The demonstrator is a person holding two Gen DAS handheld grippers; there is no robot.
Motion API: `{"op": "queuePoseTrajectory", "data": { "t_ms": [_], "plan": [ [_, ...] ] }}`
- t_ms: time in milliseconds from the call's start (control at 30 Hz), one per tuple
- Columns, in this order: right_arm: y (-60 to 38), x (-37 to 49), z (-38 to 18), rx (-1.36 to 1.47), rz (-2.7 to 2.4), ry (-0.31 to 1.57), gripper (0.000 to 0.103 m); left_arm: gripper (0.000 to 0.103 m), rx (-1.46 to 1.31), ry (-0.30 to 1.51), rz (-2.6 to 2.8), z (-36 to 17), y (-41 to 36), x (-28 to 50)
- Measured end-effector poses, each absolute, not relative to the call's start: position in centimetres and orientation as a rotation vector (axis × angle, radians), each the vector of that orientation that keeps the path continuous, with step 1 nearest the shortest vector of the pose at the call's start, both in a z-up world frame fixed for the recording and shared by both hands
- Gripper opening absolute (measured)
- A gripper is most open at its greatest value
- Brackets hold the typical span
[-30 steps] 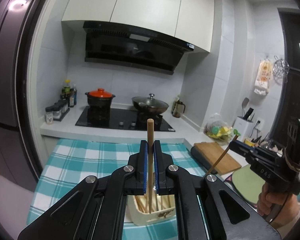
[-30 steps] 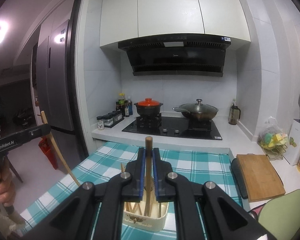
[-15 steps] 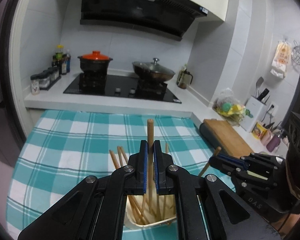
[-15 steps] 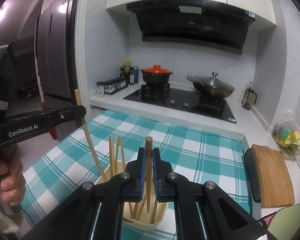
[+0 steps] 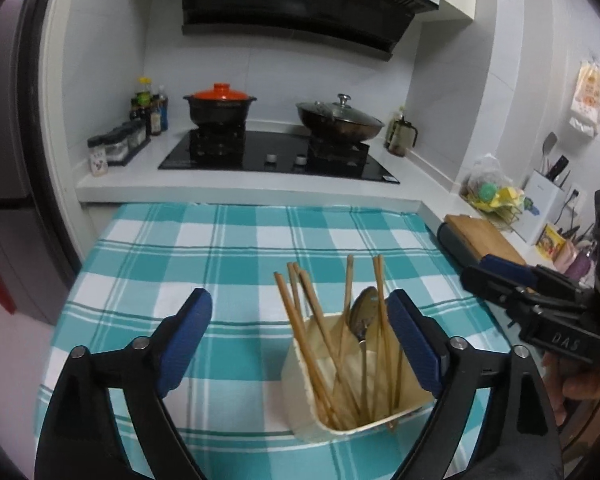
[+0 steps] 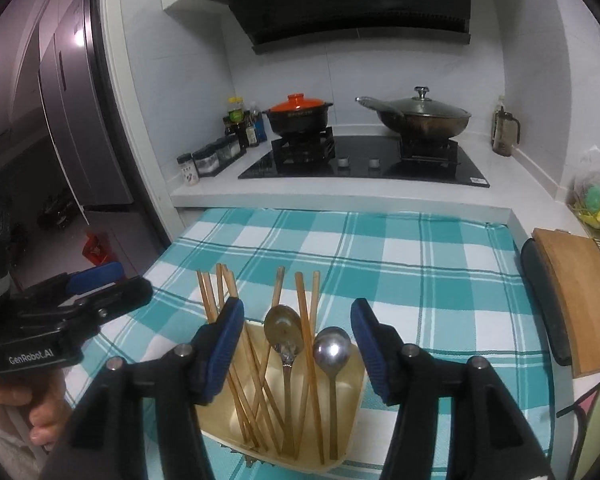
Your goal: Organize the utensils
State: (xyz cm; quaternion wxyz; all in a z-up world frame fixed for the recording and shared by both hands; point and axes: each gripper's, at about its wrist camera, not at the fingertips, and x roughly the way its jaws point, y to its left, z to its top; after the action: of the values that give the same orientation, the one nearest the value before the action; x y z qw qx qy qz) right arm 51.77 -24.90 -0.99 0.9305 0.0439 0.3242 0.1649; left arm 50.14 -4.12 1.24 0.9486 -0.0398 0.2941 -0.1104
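Observation:
A cream utensil holder [image 5: 300, 392] [image 6: 350, 396] stands on the teal checked tablecloth [image 5: 240, 256] [image 6: 420, 264]. Several wooden chopsticks [image 5: 312, 340] [image 6: 304, 332] stand in it, with two metal spoons [image 6: 286, 334] beside them; one spoon [image 5: 364, 314] shows in the left wrist view. My left gripper [image 5: 298, 332] is open and empty just above the holder, which sits toward its right finger. My right gripper [image 6: 296, 340] is open and empty, its fingers either side of the utensil tops. Each gripper shows in the other's view: the right [image 5: 500, 280], the left [image 6: 104, 280].
Behind the table is a white counter with a black hob [image 5: 280, 156], an orange-lidded pot [image 5: 220, 106] and a lidded wok [image 5: 340, 120]. Spice jars [image 5: 116, 144] stand at the left. A wooden cutting board [image 6: 576, 296] lies at the right. A fridge [image 6: 80, 120] is at the far left.
Both grippers held one chopstick each and have opened; those chopsticks now stand in the holder. Both grippers have tilted down toward the holder.

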Motion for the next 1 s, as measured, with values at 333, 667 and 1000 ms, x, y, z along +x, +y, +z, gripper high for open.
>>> {"op": "queuePoseTrajectory", "data": {
  "t_ms": [333, 667, 1000],
  "plan": [
    [-25.8, 41.7, 3.0, 0.073, 0.271, 0.497, 0.084, 0.103, 0.069, 0.454, -0.011, 3.3, -4.3, 39.6],
    [-24.0, 31.8, 4.8, 0.019, 0.194, 0.411, 0.103, 0.103, 0.12, 0.449, 0.045, 3.5, -5.0, 30.9],
    [-24.3, 26.6, 1.4, 0.088, 0.193, 0.556, 0.103, 0.103, 0.034, 0.543, -0.017, 1.1, -4.4, 26.0]
  ]
}}
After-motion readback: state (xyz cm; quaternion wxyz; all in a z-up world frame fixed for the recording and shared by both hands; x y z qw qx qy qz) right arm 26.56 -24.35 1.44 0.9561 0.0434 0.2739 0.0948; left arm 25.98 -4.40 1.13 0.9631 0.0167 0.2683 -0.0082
